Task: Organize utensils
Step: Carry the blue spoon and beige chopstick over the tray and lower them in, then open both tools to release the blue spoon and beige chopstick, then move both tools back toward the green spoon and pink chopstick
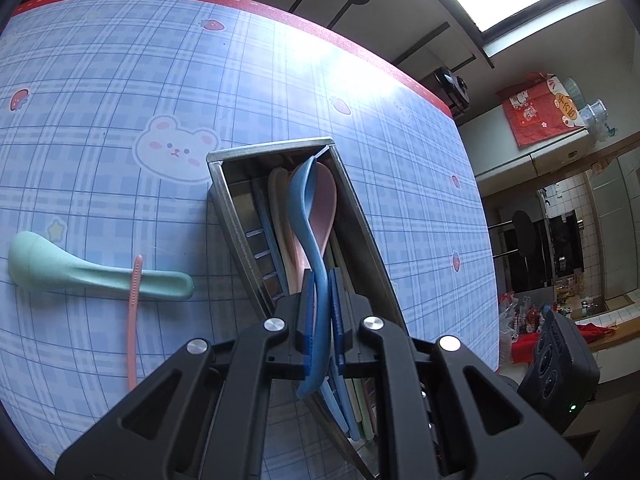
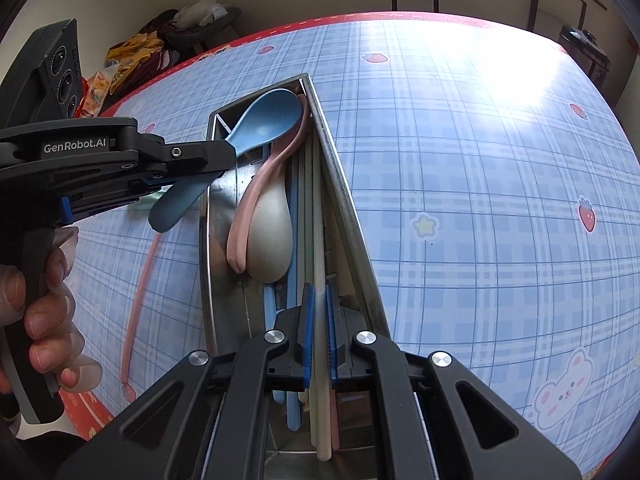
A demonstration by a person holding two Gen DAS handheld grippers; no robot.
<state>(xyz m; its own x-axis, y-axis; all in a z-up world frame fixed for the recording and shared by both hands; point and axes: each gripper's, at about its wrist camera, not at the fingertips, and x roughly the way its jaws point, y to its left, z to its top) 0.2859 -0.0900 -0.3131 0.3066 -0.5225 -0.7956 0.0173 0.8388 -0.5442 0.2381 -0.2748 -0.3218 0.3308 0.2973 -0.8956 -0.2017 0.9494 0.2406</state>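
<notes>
Blue spoon [image 2: 268, 124] pinched by its handle between the pads of the left gripper [image 1: 320, 312], bowl hanging over the far end of the steel tray [image 1: 224, 200], above the pink spoon [image 2: 256, 200] already lying there. Right gripper [image 2: 318, 332] pressed together on a white chopstick [image 2: 318, 240], tip aimed down along the tray's right-hand wall.

Risks from here: blue spoon let go while tilted on edge, likely to land crooked on the pink one and ride up over the rim; both grippers crowded over one narrow tray, so a nudge between them could knock either piece loose; chopstick released at a slant, free to bridge across the others rather than settle flat.

Inside the tray: pink spoon, cream spoon [image 2: 268, 236] bowl-down beside it, a light blue chopstick [image 2: 294, 240] and more pale sticks along the right side, exact count hard to tell through the fingers. Still out on the checked tablecloth [image 1: 120, 80]: mint-green spoon [image 1: 96, 276] with a pink chopstick [image 1: 134, 312] lying across its handle.
</notes>
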